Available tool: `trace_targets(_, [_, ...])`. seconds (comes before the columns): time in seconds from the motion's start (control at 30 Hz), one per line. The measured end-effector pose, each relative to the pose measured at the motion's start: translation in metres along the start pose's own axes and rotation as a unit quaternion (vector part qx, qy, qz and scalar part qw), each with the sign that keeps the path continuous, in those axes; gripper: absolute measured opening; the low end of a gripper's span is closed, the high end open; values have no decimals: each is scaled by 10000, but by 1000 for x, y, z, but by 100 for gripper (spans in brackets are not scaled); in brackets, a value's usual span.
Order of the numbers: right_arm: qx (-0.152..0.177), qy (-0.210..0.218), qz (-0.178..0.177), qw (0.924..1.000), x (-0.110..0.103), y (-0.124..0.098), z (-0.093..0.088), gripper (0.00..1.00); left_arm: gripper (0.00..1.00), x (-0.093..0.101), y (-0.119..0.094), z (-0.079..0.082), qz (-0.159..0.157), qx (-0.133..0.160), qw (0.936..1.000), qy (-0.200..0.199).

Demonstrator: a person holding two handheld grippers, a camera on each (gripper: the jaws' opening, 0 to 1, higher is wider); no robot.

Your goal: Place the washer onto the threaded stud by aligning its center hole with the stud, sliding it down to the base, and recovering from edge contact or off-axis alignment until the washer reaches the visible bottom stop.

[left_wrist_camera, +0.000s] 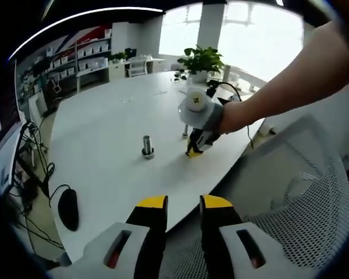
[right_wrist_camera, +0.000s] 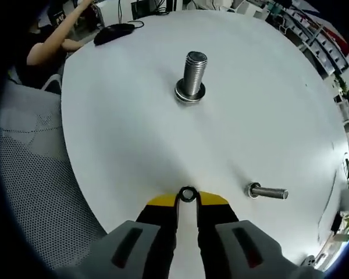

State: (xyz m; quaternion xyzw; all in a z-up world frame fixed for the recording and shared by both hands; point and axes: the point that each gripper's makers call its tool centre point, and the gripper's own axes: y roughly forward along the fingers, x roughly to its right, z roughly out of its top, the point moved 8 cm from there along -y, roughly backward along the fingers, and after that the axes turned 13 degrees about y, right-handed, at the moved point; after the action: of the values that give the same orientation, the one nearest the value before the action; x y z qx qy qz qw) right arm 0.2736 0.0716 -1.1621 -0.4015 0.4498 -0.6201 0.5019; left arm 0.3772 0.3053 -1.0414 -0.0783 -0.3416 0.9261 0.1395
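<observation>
One washer: a small ring point(right_wrist_camera: 187, 194) pinched at the tips of my right gripper point(right_wrist_camera: 187, 197), jaws clenched on its rim, its hole showing open between the yellow tips.
Stud: a threaded stud point(right_wrist_camera: 194, 75) stands upright on the white surface point(right_wrist_camera: 128, 133), well apart from my right jaws and straight ahead of them, toward the middle of the surface; a flat ring already lies around its foot.
Key relation: the stud's long axis rises off the surface, and my washer sits low and short of it, so by my reading the washer has to be lifted above the stud's top and its hole turned square to that axis before it can go down.
Nearer hand: the right one; in the left gripper view it point(left_wrist_camera: 198, 142) works down at the surface just beside the stud point(left_wrist_camera: 147, 146).
Left gripper: my left gripper point(left_wrist_camera: 183, 203) hangs back past the near edge of the surface, jaws released with a narrow gap and nothing between them.
Stray bolt: a second bolt point(right_wrist_camera: 268, 192) lies on its side beside my right jaws, on the side away from the edge, apart from the washer.
Stage: washer in hand, not yet over the stud, as I judge it.
Risk: a tilted approach would likely catch the washer's edge on the top threads.
</observation>
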Motion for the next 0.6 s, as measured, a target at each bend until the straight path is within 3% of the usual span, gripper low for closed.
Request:
trace_targets(0.23, [-73,85,96,9999,10,4,1,13,20,-1,-1,-1,38,-14,10000,-13])
trace_targets(0.4, [35,286,59,9996,16,-18,-1,14,20,0,-1,0,46,-20,10000,-10])
trace_targets(0.5, [120,532,46,9985,26,-14,-4,14,20,-1,0,0,36,-22,10000,-1])
trace_targets(0.6, [183,633,-38,9978,35,-24,-5,14,20,0,-1,1,26,-32,10000,5])
